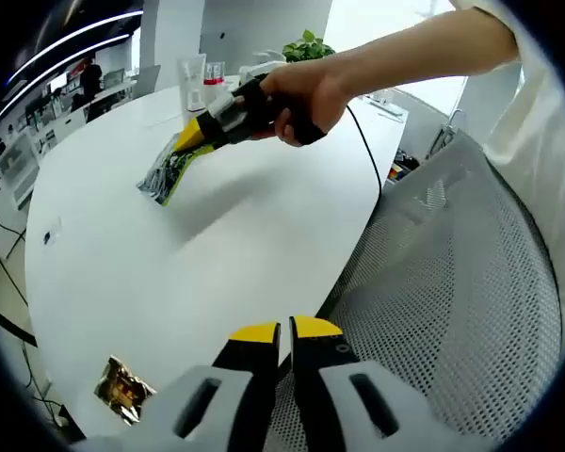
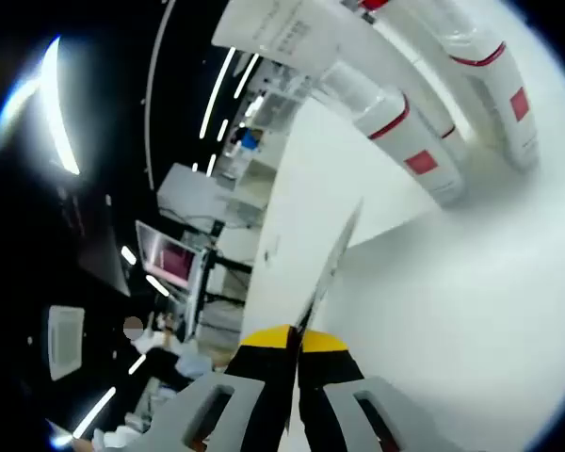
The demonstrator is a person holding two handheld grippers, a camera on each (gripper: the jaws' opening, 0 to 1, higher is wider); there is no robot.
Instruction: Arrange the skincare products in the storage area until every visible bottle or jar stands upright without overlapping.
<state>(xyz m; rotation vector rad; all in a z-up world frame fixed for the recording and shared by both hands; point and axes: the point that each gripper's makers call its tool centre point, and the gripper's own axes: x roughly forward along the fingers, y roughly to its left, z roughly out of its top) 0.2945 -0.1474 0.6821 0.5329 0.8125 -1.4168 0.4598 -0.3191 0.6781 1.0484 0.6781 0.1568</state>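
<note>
In the left gripper view a hand holds my right gripper (image 1: 192,139) over the white table (image 1: 217,254), shut on a green and silver sachet (image 1: 172,168) that hangs down toward the tabletop. In the right gripper view the same sachet (image 2: 328,268) shows edge-on as a thin strip rising from my right gripper (image 2: 295,337). White bottles with red bands (image 2: 400,127) and a white tube (image 2: 292,33) lie across the top of that view. My left gripper (image 1: 284,330) is shut with nothing in it, near the table's edge. Small bottles (image 1: 196,75) stand at the far end.
A gold foil packet (image 1: 122,386) lies at the table's near left edge. A grey mesh chair (image 1: 452,301) sits close on the right. A green plant (image 1: 307,45) stands behind the hand. Desks and screens (image 2: 174,259) show in the dim room beyond.
</note>
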